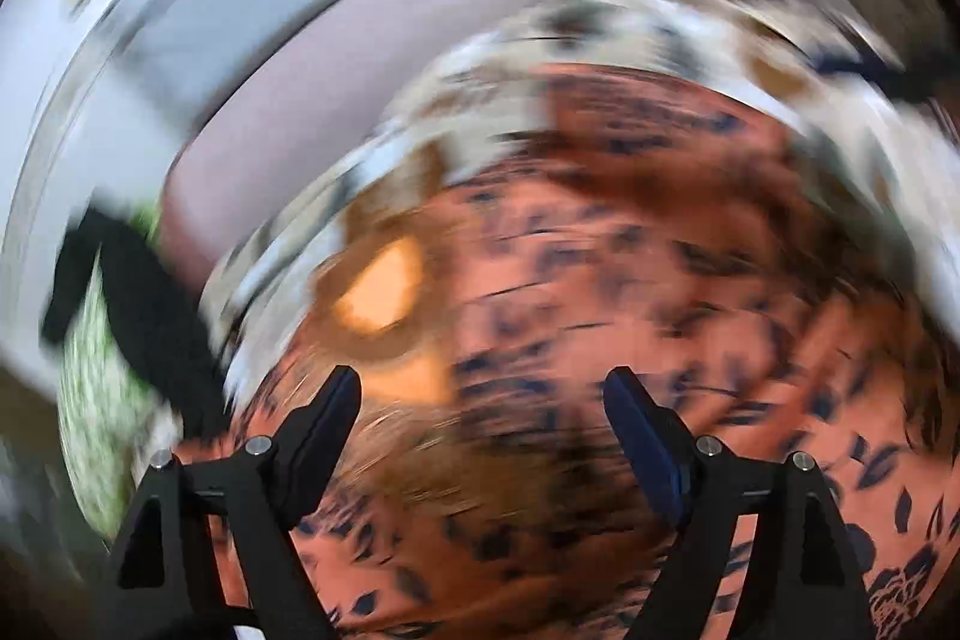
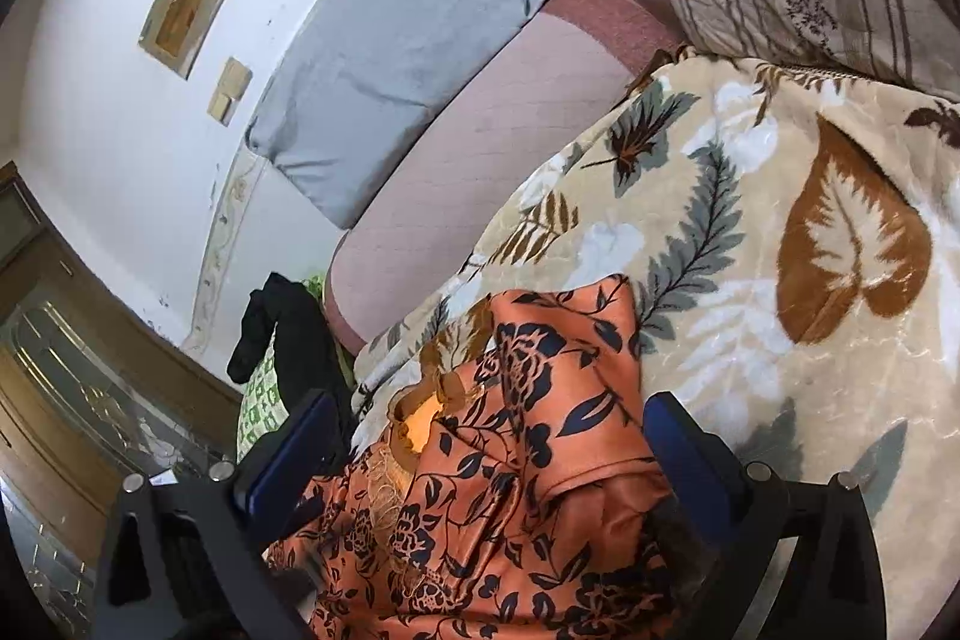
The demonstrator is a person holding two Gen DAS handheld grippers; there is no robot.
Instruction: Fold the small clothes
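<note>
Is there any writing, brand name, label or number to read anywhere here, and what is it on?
None can be read.
Framed pictures on the wall: no legible lettering.
Green and white cloth by the bed edge: small printed shapes, too small to tell whether they are letters.
Orange flowered garment: only a flower and leaf pattern, no visible tag.
Leaf blanket: pattern only.
The left wrist view is too blurred to read anything.
</note>
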